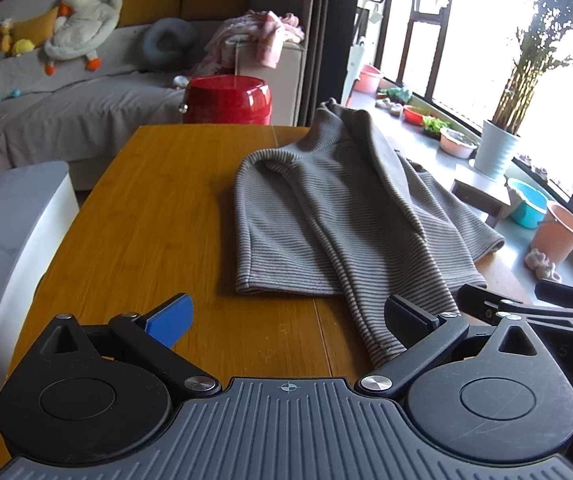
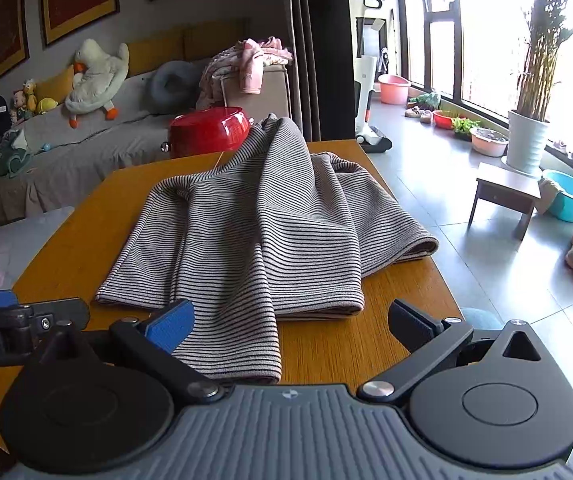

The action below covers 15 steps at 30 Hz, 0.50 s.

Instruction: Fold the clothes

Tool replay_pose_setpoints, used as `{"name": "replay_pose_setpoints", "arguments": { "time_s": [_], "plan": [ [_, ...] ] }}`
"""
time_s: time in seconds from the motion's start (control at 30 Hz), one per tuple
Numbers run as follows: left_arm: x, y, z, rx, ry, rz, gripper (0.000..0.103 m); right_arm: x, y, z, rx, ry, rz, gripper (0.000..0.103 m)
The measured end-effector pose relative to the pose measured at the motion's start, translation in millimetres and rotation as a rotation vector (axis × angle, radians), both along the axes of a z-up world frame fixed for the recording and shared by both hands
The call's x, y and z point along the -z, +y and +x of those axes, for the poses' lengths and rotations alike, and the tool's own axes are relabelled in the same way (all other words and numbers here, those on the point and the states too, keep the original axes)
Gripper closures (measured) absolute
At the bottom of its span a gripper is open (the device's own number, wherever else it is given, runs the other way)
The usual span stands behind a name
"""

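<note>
A grey striped garment (image 1: pixel 326 216) (image 2: pixel 254 224) lies partly folded on the wooden table (image 1: pixel 150 216) (image 2: pixel 398 320). One long strip of it runs toward the near edge. My left gripper (image 1: pixel 286 320) is open above the table's near side, and the strip's end lies by its right finger (image 1: pixel 406 316). My right gripper (image 2: pixel 290 324) is open too, with the strip's end lying between its fingers, nearer the blue pad (image 2: pixel 170 326). Neither gripper presses on the cloth. Each gripper shows at the edge of the other's view.
A red bucket (image 1: pixel 226 98) (image 2: pixel 206 130) stands beyond the table's far edge, before a grey sofa (image 1: pixel 66 108) with plush toys. A white seat (image 1: pixel 10 232) is left of the table. Right of it: tiled floor, a low stool (image 2: pixel 502 196), basins and a potted plant (image 2: pixel 526 144).
</note>
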<state>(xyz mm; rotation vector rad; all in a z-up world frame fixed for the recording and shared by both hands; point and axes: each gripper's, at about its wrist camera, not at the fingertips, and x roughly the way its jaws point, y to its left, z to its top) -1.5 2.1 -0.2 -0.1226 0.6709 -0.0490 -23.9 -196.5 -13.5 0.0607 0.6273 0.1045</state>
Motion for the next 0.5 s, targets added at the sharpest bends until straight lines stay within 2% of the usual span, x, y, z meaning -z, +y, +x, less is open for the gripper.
{"name": "replay_pose_setpoints", "arguments": {
  "time_s": [0.2, 0.27, 0.3, 0.37, 0.5],
  "plan": [
    [6.3, 7.8, -5.7, 0.017, -0.002, -0.003, 0.000, 6.1, -0.3, 11.3, 0.015, 0.065, 0.024, 0.000],
    [12.3, 1.3, -6.6, 0.017, 0.023, 0.037, 0.000, 8.4, -5.2, 7.3, 0.011, 0.056, 0.032, 0.000],
    [14.9, 6.5, -3.7, 0.018, 0.037, 0.023, 0.000, 8.5, -5.3, 3.7, 0.010, 0.052, 0.025, 0.000],
    [9.6, -9.7, 10.2, 0.011, 0.071, 0.045, 0.000, 8.7, -6.2, 2.0, 0.010, 0.047, 0.019, 0.000],
    [12.0, -8.4, 9.4, 0.009, 0.085, 0.044, 0.000, 9.3, -5.3, 1.5, 0.001, 0.044, 0.009, 0.000]
  ]
}}
